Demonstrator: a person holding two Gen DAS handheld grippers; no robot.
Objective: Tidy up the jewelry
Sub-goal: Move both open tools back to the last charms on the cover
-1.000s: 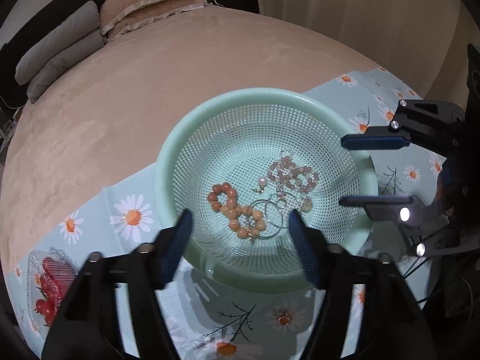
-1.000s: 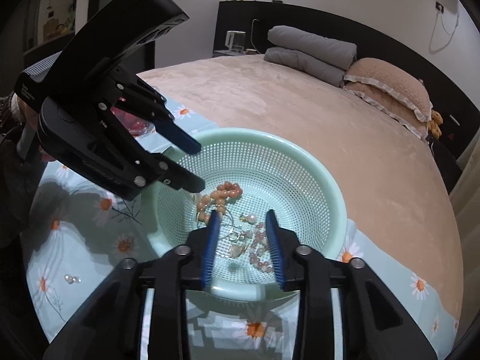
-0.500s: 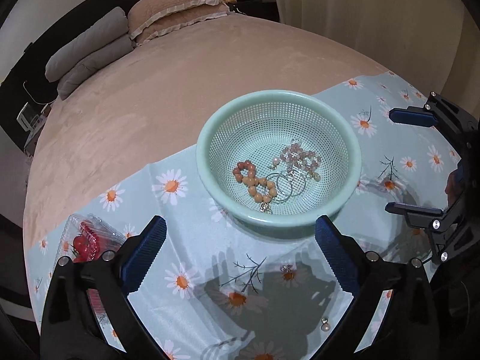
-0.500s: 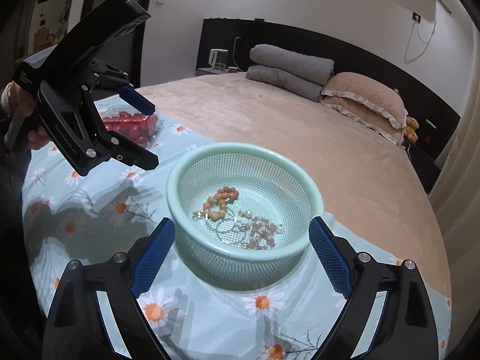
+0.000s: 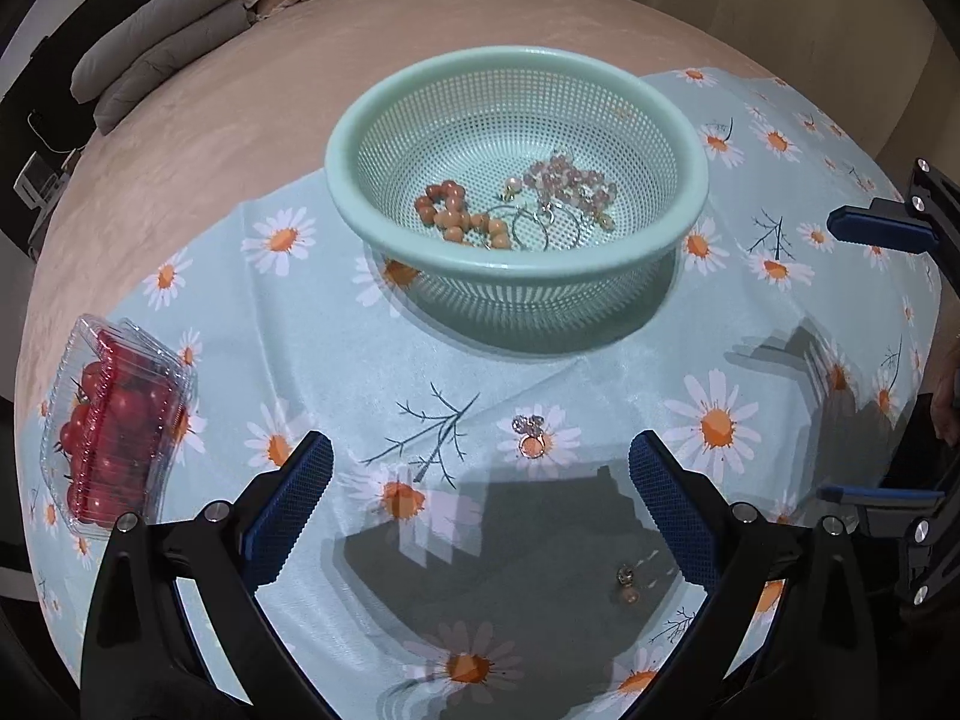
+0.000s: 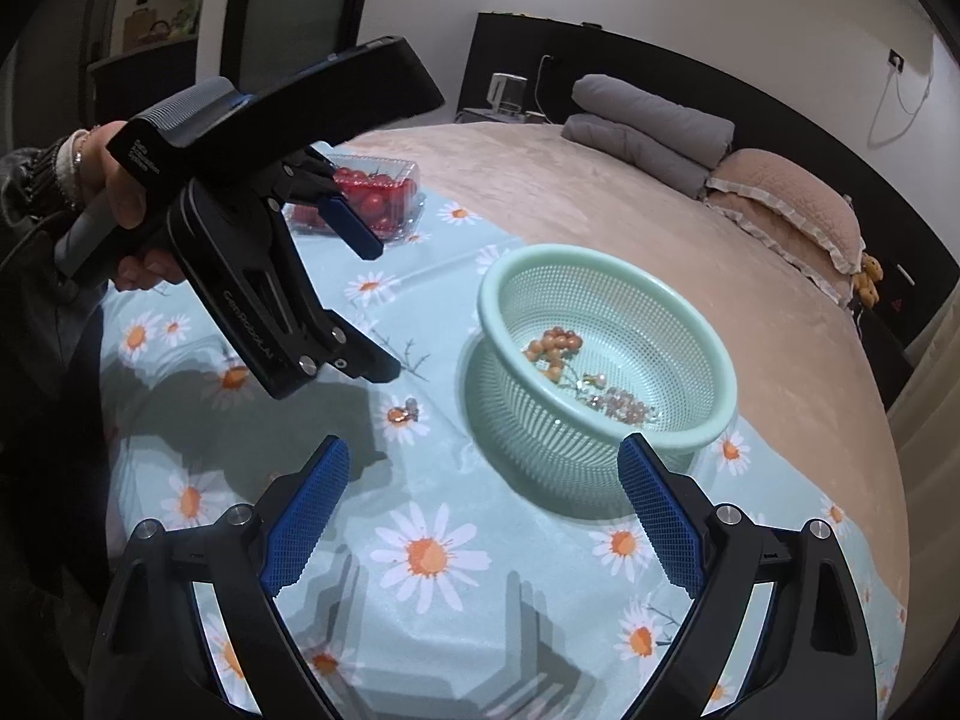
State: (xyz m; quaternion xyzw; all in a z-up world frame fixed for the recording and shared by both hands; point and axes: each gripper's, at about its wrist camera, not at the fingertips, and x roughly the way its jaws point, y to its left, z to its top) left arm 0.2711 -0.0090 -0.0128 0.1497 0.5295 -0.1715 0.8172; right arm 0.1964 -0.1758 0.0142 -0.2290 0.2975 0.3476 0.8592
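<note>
A mint green basket stands on the daisy cloth and holds an orange bead bracelet, a pink bead bracelet and silver hoops. A small ring piece lies on the cloth in front of the basket. A pearl earring lies nearer. My left gripper is open and empty above the cloth. My right gripper is open and empty, short of the basket.
A clear box of cherry tomatoes sits at the cloth's left edge. The daisy cloth covers the near part of a tan bed. Pillows and folded grey bedding lie at the far end.
Both grippers have pulled back from over the basket and opened wide. The ring piece and the pearl earring on the cloth have come into view.
</note>
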